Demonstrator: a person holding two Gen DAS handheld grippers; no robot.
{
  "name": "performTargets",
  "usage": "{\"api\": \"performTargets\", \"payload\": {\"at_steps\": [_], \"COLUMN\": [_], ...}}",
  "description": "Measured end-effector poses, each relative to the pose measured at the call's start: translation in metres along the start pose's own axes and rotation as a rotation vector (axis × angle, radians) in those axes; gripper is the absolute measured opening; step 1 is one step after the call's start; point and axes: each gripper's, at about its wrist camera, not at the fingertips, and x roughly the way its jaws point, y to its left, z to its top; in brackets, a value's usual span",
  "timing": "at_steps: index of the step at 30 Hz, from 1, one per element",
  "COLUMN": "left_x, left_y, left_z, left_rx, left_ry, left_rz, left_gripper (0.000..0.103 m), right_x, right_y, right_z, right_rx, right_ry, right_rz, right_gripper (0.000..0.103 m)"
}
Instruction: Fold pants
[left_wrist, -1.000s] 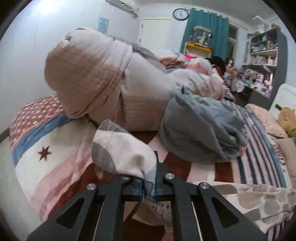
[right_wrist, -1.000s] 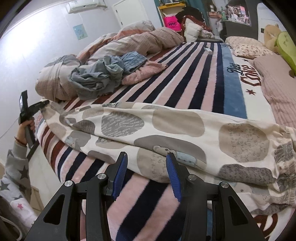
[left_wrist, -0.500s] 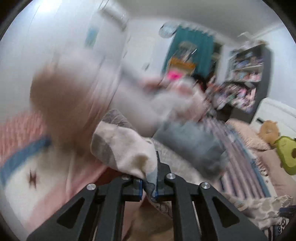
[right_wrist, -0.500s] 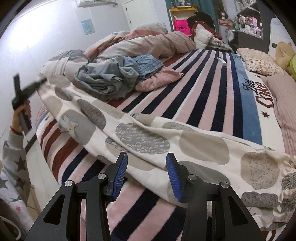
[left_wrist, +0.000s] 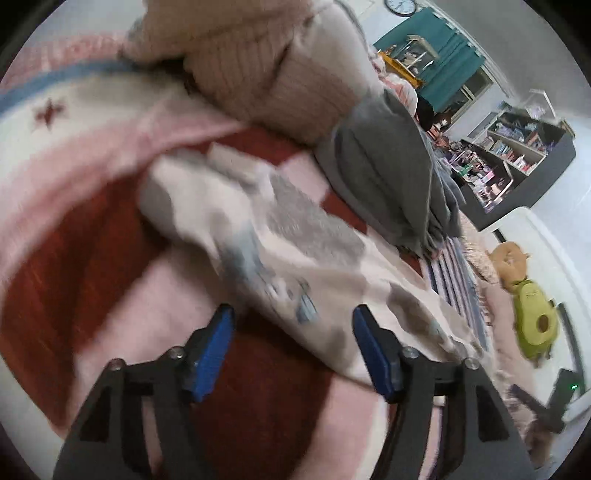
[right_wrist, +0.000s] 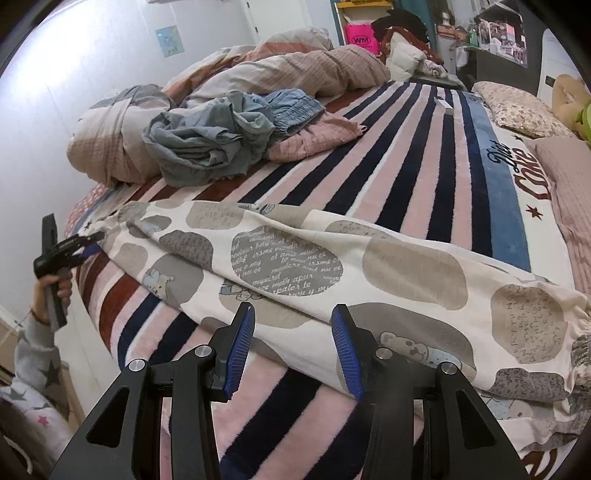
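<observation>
We noted the pants (right_wrist: 295, 258) lying lengthwise across the bed (right_wrist: 424, 155), left hand-held gripper (left_wrist: 291, 347) opening off the cuff, right hand-held gripper (right_wrist: 291, 347) part-open, empty, nearer the waistband.

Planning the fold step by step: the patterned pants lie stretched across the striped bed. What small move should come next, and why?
Probably close the right gripper on the near edge of the pants: they lie flat and stretched, and the left gripper is opening, clamping nothing.
</observation>
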Motion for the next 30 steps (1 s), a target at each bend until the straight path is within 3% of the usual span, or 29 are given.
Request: {"api": "performTargets", "payload": {"at_steps": [3, 5, 7, 10, 11, 12, 16, 22, 27, 30], "left_x": [0.011, 0.027, 0.041, 0.058, 0.063, 0.061, 0.045, 0.03, 0.035, 0.053], "left_y": [-0.011, -0.015, -0.02, -0.03, -0.032, -0.035, -0.075, -0.165, -0.279, -0.341], "left_z": [0.003, 0.012, 0.022, 0.031, 0.034, 0.035, 0.038, 0.039, 0.011, -0.019], "left_rx": [0.022, -0.017, -0.021, -0.021, -0.027, -0.023, 0.076, 0.254, 0.447, 0.534], "left_ry": [-0.03, -0.042, -0.07, -0.089, -0.085, -0.095, -0.178, -0.211, -0.181, -0.112], "left_rz": [0.0, -0.03, 0.0, 0.05, 0.054, 0.057, 0.059, 0.0, -0.12, -0.218], "left_gripper": [0.069, 0.069, 0.066, 0.021, 0.011, 0.008, 0.007, 0.005, 0.005, 0.005], "right_x": [0.002, 0.002, 0.002, -0.001, -0.003, -0.006, -0.016, -0.036, -0.059, -0.076], "right_y": [0.002, 0.003, 0.004, 0.0, -0.003, -0.007, -0.021, -0.04, -0.058, -0.072], "right_z": [0.001, 0.001, -0.001, -0.004, -0.004, -0.006, -0.01, -0.026, -0.046, -0.059], "right_rx": [0.006, 0.004, 0.0, 0.008, 0.013, 0.022, 0.051, 0.086, 0.112, 0.134], "right_ry": [-0.013, -0.013, -0.01, -0.014, -0.017, -0.022, -0.046, -0.102, -0.16, -0.192], "right_rz": [0.022, 0.029, 0.032, 0.026, 0.022, 0.015, 0.001, 0.042, 0.058, 0.057], "right_gripper": [0.039, 0.039, 0.039, 0.039, 0.039, 0.039, 0.039, 0.039, 0.039, 0.039]}}
